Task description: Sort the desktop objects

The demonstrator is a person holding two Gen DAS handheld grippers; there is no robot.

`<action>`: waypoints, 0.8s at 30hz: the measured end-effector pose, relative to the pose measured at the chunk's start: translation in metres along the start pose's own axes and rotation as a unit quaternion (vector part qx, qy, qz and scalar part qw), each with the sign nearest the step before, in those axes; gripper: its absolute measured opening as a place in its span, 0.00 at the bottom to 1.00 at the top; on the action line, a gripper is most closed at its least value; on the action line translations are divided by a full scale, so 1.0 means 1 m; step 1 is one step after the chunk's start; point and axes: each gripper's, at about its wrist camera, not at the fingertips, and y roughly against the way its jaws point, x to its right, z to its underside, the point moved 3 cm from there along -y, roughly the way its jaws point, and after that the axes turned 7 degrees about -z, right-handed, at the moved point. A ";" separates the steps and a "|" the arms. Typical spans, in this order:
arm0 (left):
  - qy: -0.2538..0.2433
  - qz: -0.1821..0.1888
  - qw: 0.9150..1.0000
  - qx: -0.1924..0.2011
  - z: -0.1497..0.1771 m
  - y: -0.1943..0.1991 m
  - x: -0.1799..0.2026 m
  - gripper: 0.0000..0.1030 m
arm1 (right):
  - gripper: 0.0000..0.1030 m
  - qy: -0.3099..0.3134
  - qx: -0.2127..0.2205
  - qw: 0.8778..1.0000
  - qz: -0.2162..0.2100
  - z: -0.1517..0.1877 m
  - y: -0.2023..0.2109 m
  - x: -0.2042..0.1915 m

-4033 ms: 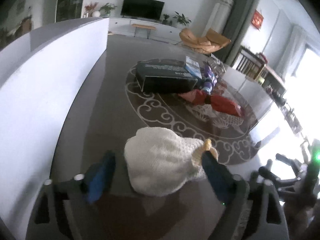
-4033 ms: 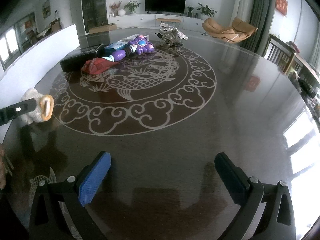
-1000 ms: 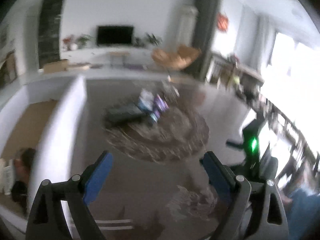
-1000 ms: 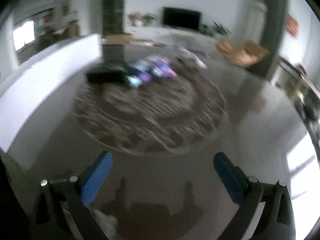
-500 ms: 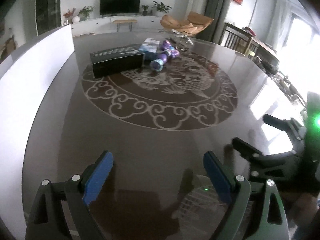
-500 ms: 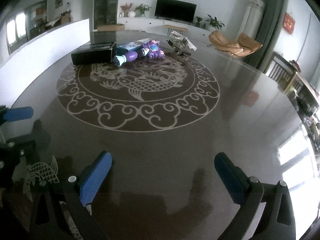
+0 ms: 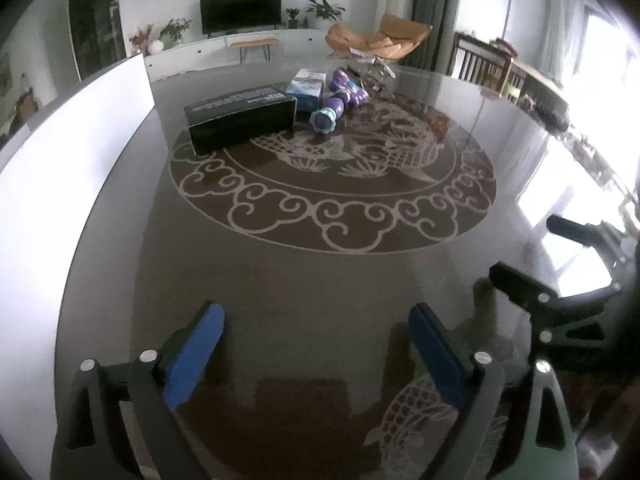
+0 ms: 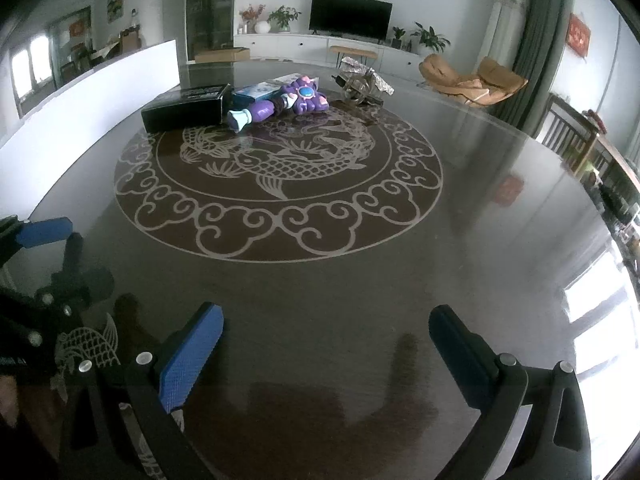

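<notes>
At the far side of the dark round table (image 7: pixel 320 280) lie a black box (image 7: pixel 240 118) (image 8: pixel 186 106), a light blue pack (image 7: pixel 306 88) (image 8: pixel 260 90), a purple toy (image 7: pixel 340 100) (image 8: pixel 280 102) and a foil-wrapped metal piece (image 7: pixel 370 66) (image 8: pixel 362 80). My left gripper (image 7: pixel 316 320) hovers over the near edge, its jaws opening with nothing between them. My right gripper (image 8: pixel 326 316) is open and empty beside it. Each shows in the other's view: the right gripper (image 7: pixel 524 246) at the right edge, the left gripper (image 8: pixel 60 256) at the left edge.
A tall white board (image 7: pixel 60 152) (image 8: pixel 100 80) stands along the table's left side. A carp-and-cloud pattern (image 8: pixel 276 168) fills the table's middle. Chairs (image 8: pixel 568 136) and a bright window lie beyond the right rim.
The white knitted thing between the left jaws four seconds ago is gone, as is the red item near the black box. The left gripper has come down over the near edge; its jaws stand slightly wider.
</notes>
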 end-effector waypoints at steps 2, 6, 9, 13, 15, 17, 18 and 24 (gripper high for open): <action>-0.007 -0.007 1.000 -0.004 0.000 -0.001 0.002 0.99 | 1.00 -0.003 -0.001 1.000 -0.003 0.000 0.000 0.001; -0.010 -0.011 1.000 -0.007 0.001 -0.002 0.002 1.00 | 1.00 -0.003 -0.001 1.000 -0.003 0.000 0.000 0.001; -0.010 -0.012 1.000 -0.006 0.001 -0.002 0.002 1.00 | 1.00 -0.002 -0.001 1.000 -0.002 0.000 0.000 0.001; -0.009 -0.013 1.000 -0.006 0.001 -0.002 0.002 1.00 | 1.00 -0.004 -0.002 1.000 -0.005 0.000 0.000 0.001; -0.009 -0.013 1.000 -0.006 0.001 -0.002 0.002 1.00 | 1.00 -0.010 -0.003 1.000 -0.010 0.000 -0.001 0.002; -0.009 -0.013 1.000 -0.006 0.001 -0.002 0.001 1.00 | 1.00 -0.016 -0.006 1.000 -0.016 0.001 -0.002 0.004; -0.009 -0.013 1.000 -0.006 0.001 -0.002 0.001 1.00 | 1.00 -0.019 -0.007 1.000 -0.019 0.001 -0.002 0.004; -0.009 -0.013 1.000 -0.006 0.001 -0.002 0.002 1.00 | 1.00 -0.032 -0.010 0.999 -0.022 0.000 -0.003 0.007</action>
